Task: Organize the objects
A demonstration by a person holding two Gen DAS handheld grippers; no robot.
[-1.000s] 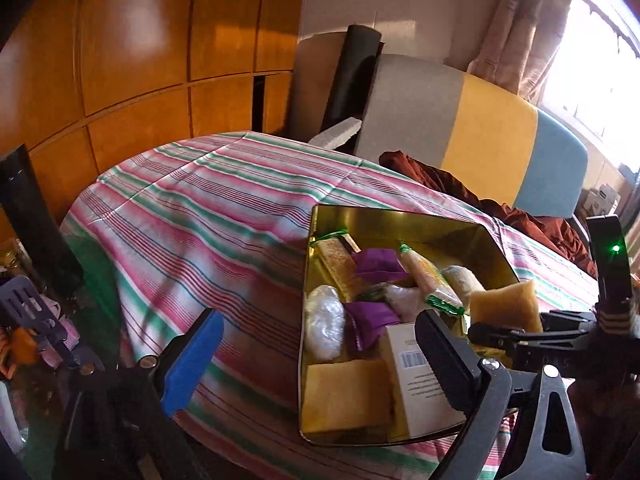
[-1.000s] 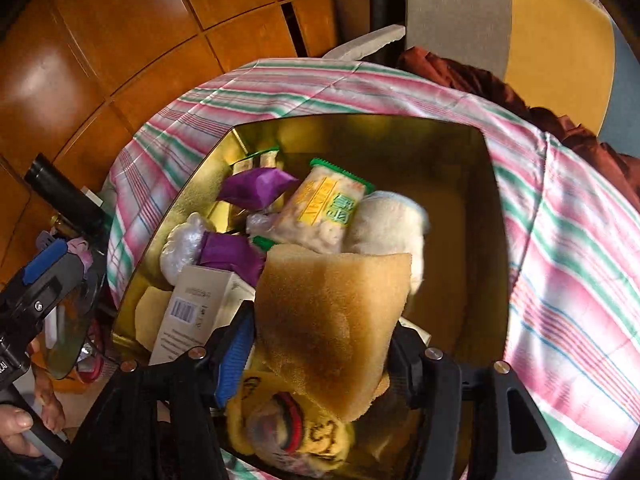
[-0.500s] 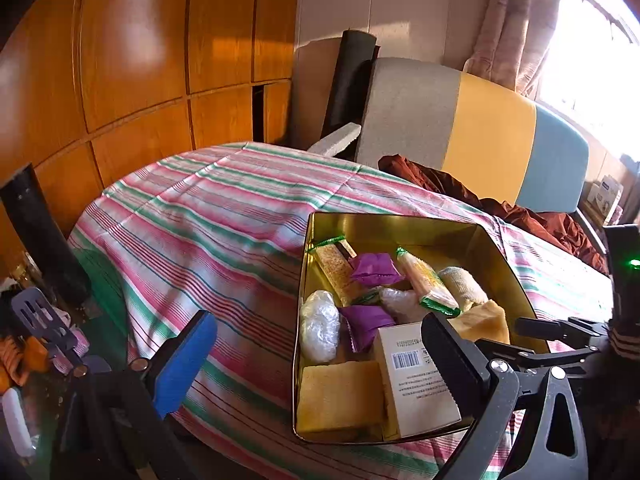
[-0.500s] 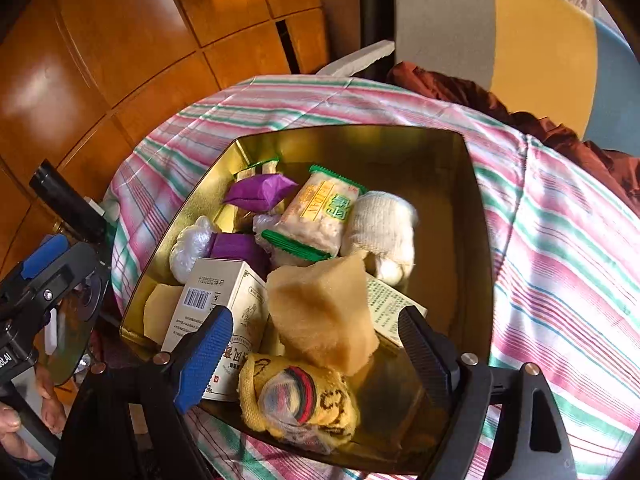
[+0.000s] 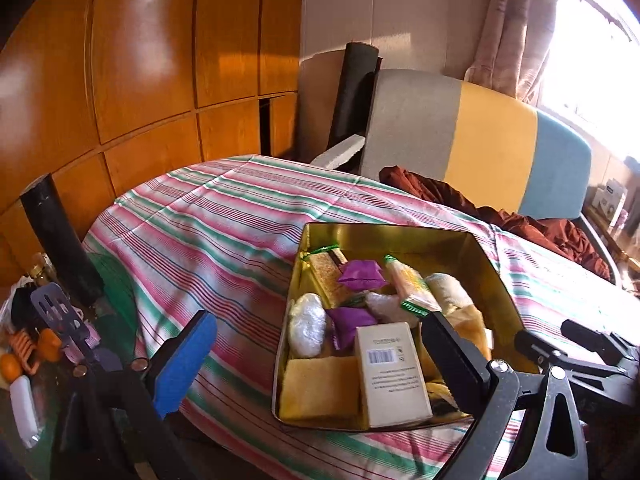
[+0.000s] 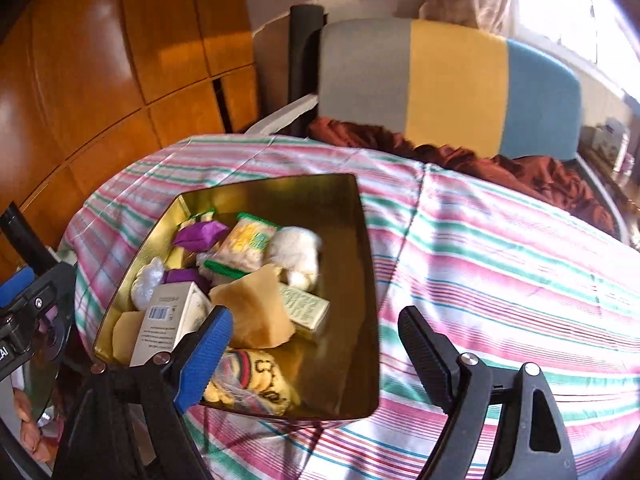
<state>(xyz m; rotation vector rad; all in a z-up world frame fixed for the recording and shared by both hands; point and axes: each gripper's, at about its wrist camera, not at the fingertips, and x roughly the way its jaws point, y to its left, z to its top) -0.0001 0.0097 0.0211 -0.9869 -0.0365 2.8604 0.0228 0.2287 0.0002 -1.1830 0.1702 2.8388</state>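
— Where was the gold tin (image 5: 400, 236), and what lay around it?

— Stood open on the bench's striped cloth (image 5: 220, 220). Beyond the tin: a chair (image 5: 492, 136) with a grey, yellow and blue back, and a brown cloth (image 5: 440, 192) heaped against it. Left of the tin, past the bench edge: a black tube (image 5: 60, 240) and a slotted spatula (image 5: 56, 312) among small clutter.

— Inside the tin?

— Crowded. A white barcoded box (image 5: 392, 372) and a flat yellow sponge (image 5: 320, 388) at the near wall, purple packets (image 5: 360, 276) and a green-edged cracker pack (image 6: 248, 240) further in, and a tan sponge wedge (image 6: 256, 308) propped on the pile.

— And the tongs?

— Left tongs (image 5: 316, 322) spread wide in front of the tin, gripping nothing, touching nothing. Right tongs (image 6: 316, 314) parted wide too, empty, held clear above the tin's near edge.

— Anything hidden?

— In the left wrist view, the tin's near right corner behind a black finger. In the right wrist view, part of the box and a yellow patterned pouch (image 6: 256, 384) behind the blue pad. Print on the packs too small to read.
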